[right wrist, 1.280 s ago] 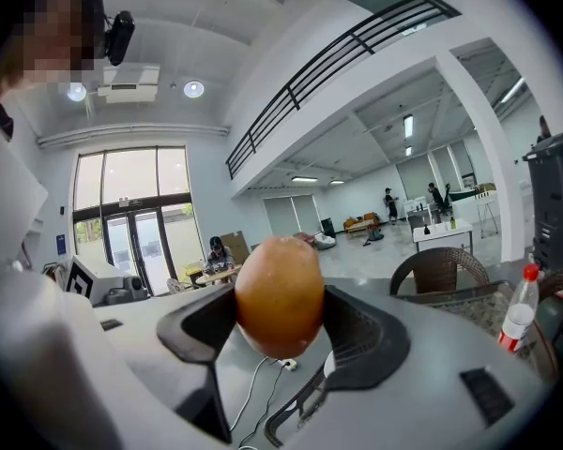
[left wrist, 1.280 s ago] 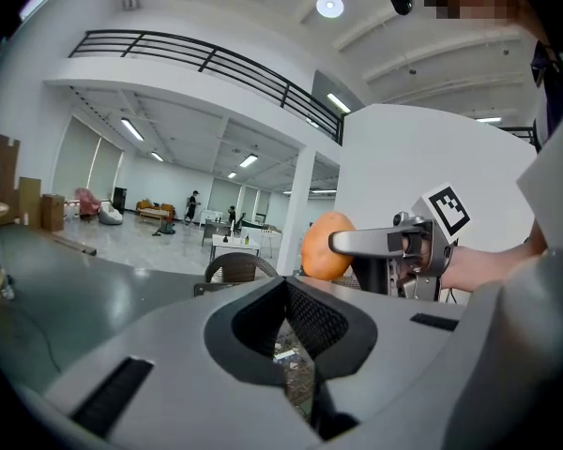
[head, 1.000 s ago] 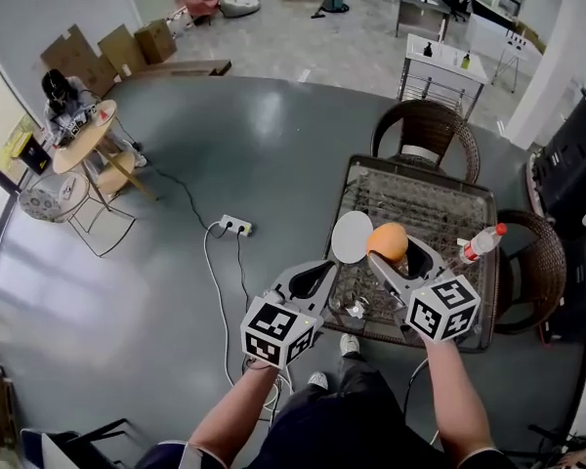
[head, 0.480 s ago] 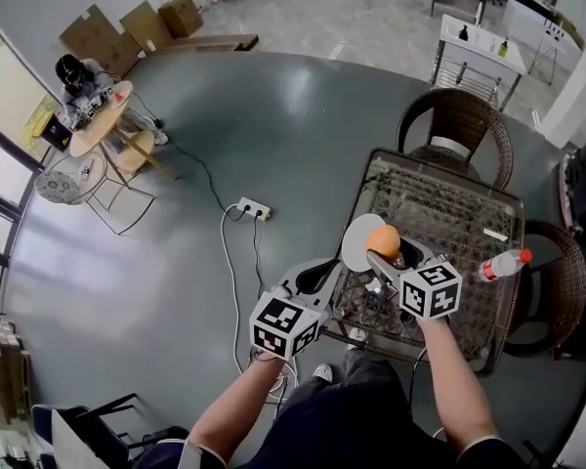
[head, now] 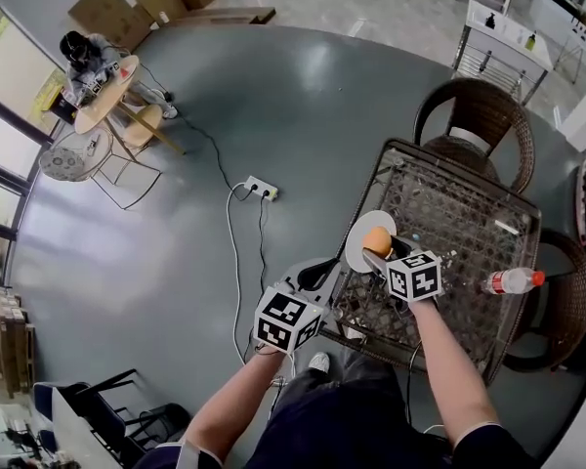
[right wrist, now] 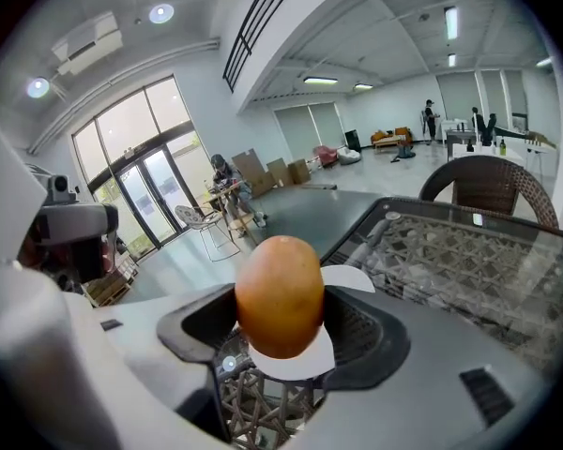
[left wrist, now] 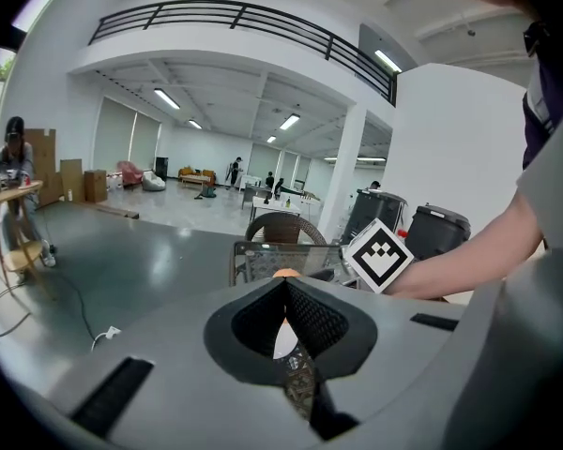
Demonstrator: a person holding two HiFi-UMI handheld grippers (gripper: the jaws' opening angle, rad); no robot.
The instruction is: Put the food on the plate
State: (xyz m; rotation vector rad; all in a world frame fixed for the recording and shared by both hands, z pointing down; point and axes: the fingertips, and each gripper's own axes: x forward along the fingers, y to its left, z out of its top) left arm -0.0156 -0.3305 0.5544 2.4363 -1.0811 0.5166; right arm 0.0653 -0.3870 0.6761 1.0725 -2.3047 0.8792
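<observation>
Clamping an orange, egg-shaped piece of food (right wrist: 280, 293) between its two jaws, the right tool (right wrist: 282, 327) reached in from the tabletop's (head: 459, 223) near edge. The food sat directly over a white plate (head: 356, 254) placed by the left edge of the tabletop, roughly midway along it; whether the food touched the plate could not be told. The left tool (left wrist: 283, 294) had its jaws pressed together with nothing between them, and was held just outside the same left edge, above the grey floor (head: 176, 262). A clear bottle (head: 511, 281) with a red cap lay on its side at the tabletop's right edge, well apart from the plate. A wicker chair (head: 479, 115) stood at the far edge.
</observation>
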